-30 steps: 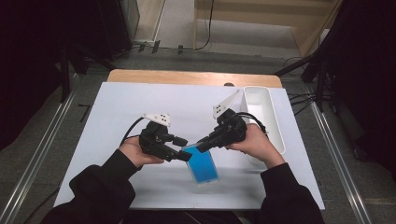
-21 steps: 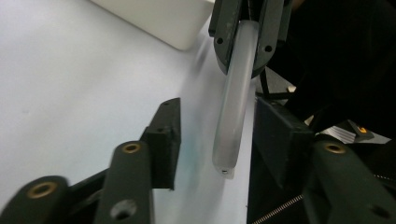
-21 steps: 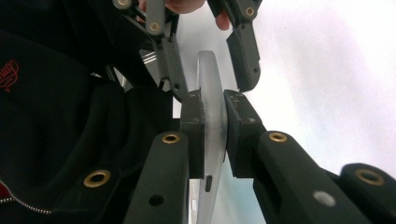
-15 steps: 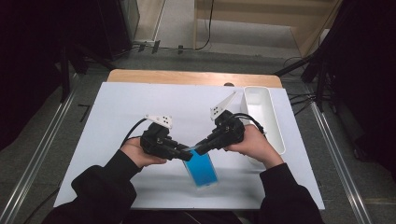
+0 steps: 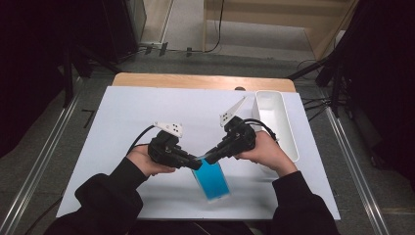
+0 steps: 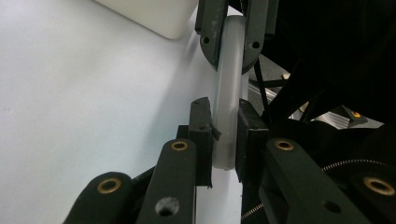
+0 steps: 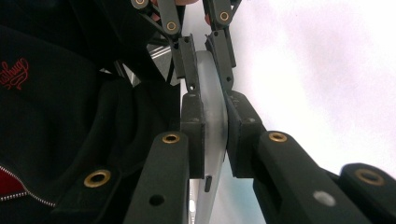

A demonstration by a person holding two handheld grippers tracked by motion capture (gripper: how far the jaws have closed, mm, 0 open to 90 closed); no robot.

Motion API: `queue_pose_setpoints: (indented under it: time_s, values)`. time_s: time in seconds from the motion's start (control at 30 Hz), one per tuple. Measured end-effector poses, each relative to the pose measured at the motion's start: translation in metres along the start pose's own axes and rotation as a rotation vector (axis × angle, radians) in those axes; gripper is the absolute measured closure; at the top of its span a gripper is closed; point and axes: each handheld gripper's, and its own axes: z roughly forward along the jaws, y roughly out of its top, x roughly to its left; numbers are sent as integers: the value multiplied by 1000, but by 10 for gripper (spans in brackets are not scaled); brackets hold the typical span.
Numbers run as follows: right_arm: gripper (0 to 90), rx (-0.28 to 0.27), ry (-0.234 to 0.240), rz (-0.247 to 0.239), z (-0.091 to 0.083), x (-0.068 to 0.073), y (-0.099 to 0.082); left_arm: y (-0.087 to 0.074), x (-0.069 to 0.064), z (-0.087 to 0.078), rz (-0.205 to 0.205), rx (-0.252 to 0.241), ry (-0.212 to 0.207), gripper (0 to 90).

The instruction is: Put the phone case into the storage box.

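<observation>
The blue bag (image 5: 211,178) lay near the front edge of the white table (image 5: 147,112), slightly right of centre, with its translucent top strip (image 6: 228,93) lifted off the surface between the two grippers. In the high view the blue body slanted down and away toward the person, while the pale upper edge sat at the meeting point of the two black tools.

The left gripper (image 5: 195,164) had its pads pressed against that strip from both sides; in the left gripper view the whitish band stood upright between them. A second earlier its jaws stood apart beside the bag's top, and they had just been closing, so that the strip was now pinched where it had before been free on that side. The right gripper (image 5: 208,157) was pinching the same strip, as it had been in both earlier frames; the right gripper view showed the pale band (image 7: 212,107) squeezed between its pads, with the left gripper's jaws clamped on it just beyond. The two tools met nose to nose, almost touching.

Neither hand had shifted across the table, and the bag lay where it had lain. The left hand (image 5: 142,159) and right hand (image 5: 266,152) came in from dark sleeves at the bottom. A white bin (image 5: 288,132) stood at the table's right side, near the right hand.
</observation>
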Motion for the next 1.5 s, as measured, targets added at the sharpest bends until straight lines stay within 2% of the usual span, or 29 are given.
queue_pose_setpoints:
  time_s: [0.1,0.23,0.53,0.73,0.93,1.1,1.3,1.5]
  values:
    - [772,5,4,4,1,0,0,-1,0,0,18,-9,4,787]
    - [771,4,11,4,1,-1,-1,0,1,-1,13,-11,-12,791]
    - [761,2,-5,13,1,-1,-1,0,2,-2,2,-17,-12,793]
    - [708,-1,-13,16,-1,2,0,1,0,-4,-9,-18,-8,794]
    - [634,-38,-28,25,-7,4,1,1,1,-6,-17,-20,-9,795]
    - [565,-78,-65,19,-16,8,1,2,0,-7,-16,-16,-2,794]
    - [497,-136,-117,58,-28,11,0,3,-2,-10,-31,-16,3,794]
    - [444,-198,-227,58,-36,14,-3,5,-4,-16,-52,-19,19,793]
